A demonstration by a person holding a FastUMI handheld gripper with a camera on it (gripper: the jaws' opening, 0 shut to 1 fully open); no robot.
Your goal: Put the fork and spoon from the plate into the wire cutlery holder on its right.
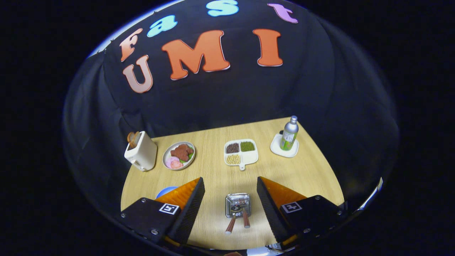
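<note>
Between my wide-apart fingers (230,199) the holder (238,205) already carries two handles, so I'd lift straight, touching neither.

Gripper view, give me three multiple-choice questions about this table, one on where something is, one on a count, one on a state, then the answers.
1. Where is the wire cutlery holder?
A. between the gripper fingers
B. beside the toaster
C. behind the bottle

2. How many brown handles stick out of the holder?
A. none
B. two
C. four

3. How does the gripper stand?
A. shut on the holder
B. shut on a handle
C. open, touching nothing

Answers:
1 A, the holder sits on the table in the gap between the fingers, apart from both.
2 B, two brown handles lean out toward the camera.
3 C, the fingers are spread wide on either side of the holder.
</note>
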